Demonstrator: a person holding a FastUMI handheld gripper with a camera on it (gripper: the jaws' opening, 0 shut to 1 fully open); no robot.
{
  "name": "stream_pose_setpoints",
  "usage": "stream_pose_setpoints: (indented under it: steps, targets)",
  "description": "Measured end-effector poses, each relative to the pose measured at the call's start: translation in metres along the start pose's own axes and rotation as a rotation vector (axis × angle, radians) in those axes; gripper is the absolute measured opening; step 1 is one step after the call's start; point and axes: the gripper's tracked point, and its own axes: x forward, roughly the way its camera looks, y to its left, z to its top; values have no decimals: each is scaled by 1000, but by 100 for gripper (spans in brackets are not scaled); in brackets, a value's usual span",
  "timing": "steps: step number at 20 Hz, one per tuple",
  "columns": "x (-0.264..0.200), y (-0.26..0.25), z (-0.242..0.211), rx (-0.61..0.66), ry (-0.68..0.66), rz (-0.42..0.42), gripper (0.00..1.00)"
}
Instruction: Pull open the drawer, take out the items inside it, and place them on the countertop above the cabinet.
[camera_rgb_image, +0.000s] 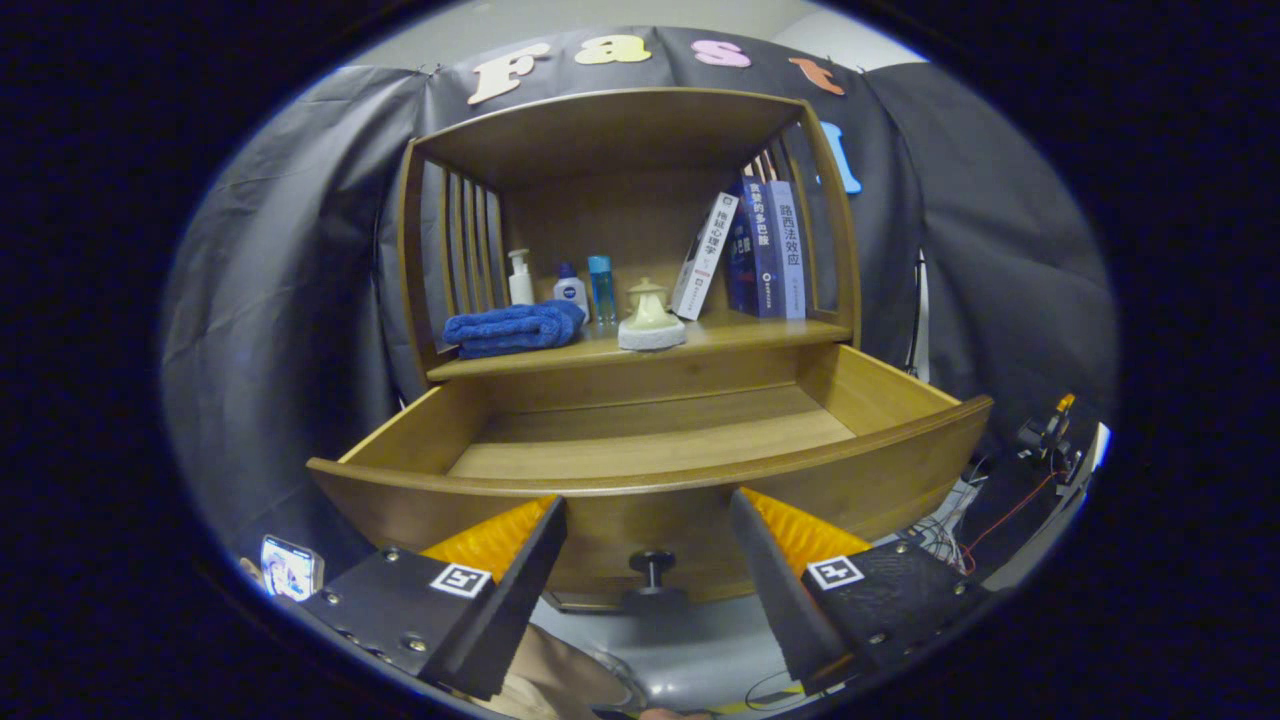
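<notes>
The gripper (648, 540) is held with fingers spread wide, nothing between them; the drawer knob (651, 566) sits in the gap, untouched. The drawer (650, 480), warm brown wood with a curved front, stands pulled fully open just beyond; its visible floor appears bare. On the far countertop (740, 333) a blue towel (513, 329) and a cream brush (650, 320) rest, so the task is judged essentially complete.

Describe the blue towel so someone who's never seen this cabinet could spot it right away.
Above the open drawer, beyond the open gripper, runs the countertop. The towel lies folded at its left end, before three bottles: the only soft, flat thing there.
</notes>
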Motion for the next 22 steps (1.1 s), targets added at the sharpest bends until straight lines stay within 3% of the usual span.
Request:
stream_pose_setpoints:
  steps: [22]
  targets:
    - [88,3,33,-29,-47,15,99]
